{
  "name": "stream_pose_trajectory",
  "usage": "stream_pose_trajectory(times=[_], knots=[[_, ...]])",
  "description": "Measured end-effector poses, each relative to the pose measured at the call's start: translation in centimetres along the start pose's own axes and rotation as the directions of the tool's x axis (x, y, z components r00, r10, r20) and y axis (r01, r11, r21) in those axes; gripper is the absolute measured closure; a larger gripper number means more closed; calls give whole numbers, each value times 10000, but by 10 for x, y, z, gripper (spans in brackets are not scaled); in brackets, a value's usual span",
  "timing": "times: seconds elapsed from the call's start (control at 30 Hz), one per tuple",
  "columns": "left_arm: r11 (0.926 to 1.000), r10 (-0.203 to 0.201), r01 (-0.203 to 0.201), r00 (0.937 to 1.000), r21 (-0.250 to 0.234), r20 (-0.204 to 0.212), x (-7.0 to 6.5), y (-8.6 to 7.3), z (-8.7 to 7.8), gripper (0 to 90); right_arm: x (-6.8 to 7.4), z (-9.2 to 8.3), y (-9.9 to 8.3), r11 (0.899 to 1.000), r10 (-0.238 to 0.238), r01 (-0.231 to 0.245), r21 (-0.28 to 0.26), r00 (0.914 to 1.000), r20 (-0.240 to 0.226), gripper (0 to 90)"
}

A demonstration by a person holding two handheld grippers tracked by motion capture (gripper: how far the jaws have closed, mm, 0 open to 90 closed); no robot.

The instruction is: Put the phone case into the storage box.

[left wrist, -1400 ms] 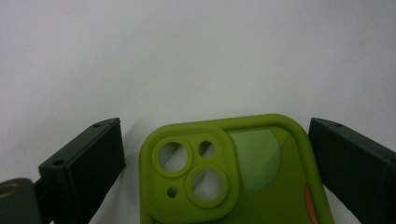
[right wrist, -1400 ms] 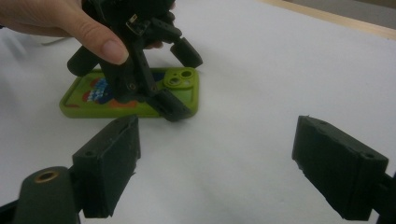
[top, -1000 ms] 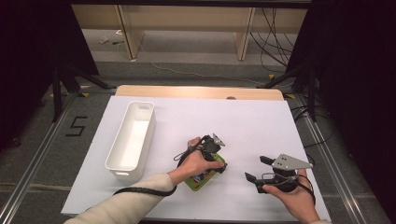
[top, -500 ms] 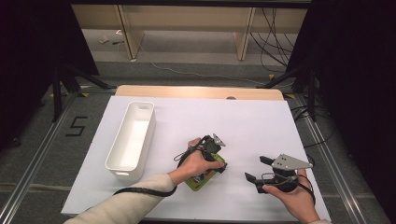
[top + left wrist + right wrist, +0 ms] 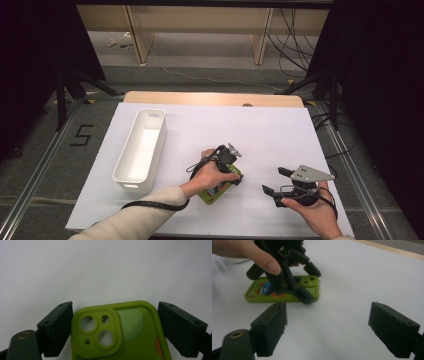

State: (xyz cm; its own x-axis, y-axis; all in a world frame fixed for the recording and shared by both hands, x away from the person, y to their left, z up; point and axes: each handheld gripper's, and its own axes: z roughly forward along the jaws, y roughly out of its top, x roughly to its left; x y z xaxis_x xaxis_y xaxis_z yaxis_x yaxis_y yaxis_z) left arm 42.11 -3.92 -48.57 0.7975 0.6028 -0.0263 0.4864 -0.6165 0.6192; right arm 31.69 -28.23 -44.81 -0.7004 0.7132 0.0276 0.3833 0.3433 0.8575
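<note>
The left tongs [image 5: 235, 172] stand over the camera end of a green phone case [image 5: 120, 335], their jaws spread to either side of it. In the left gripper view the left jaw sits right at the case's edge while the right jaw stands a little clear of the other edge; the jaws have just been closing a little, with the case between them. The case lies flat on the tabletop [image 5: 260, 130], printed side up in the right gripper view, near the front edge and roughly in the middle.

The right tongs [image 5: 274, 182] hover to the right of the case, well apart from it, jaws spread wide with nothing between them.

The tabletop is covered by a plain white sheet, matte and unmarked, with a strip of pale wood [image 5: 210, 98] showing along its far edge. A long white plastic bin [image 5: 142, 145] stands on the left part of the sheet, its length running away from the person.

Around the tabletop lies grey floor; a "5" [image 5: 82, 135] is taped on it at the left. Metal rails run along both sides. Beyond stand pale wooden legs [image 5: 262, 35], loose cables [image 5: 290, 30] on the floor, and black drapes on both flanks.
</note>
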Motion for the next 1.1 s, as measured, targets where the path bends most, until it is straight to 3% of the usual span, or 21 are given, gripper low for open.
stream_pose_trajectory(times=[1.1], knots=[[9999,80,-78,9998,-123,179,0,3,-6,161,0,-1,0,10000,-9,9,-36,10000,12,163]])
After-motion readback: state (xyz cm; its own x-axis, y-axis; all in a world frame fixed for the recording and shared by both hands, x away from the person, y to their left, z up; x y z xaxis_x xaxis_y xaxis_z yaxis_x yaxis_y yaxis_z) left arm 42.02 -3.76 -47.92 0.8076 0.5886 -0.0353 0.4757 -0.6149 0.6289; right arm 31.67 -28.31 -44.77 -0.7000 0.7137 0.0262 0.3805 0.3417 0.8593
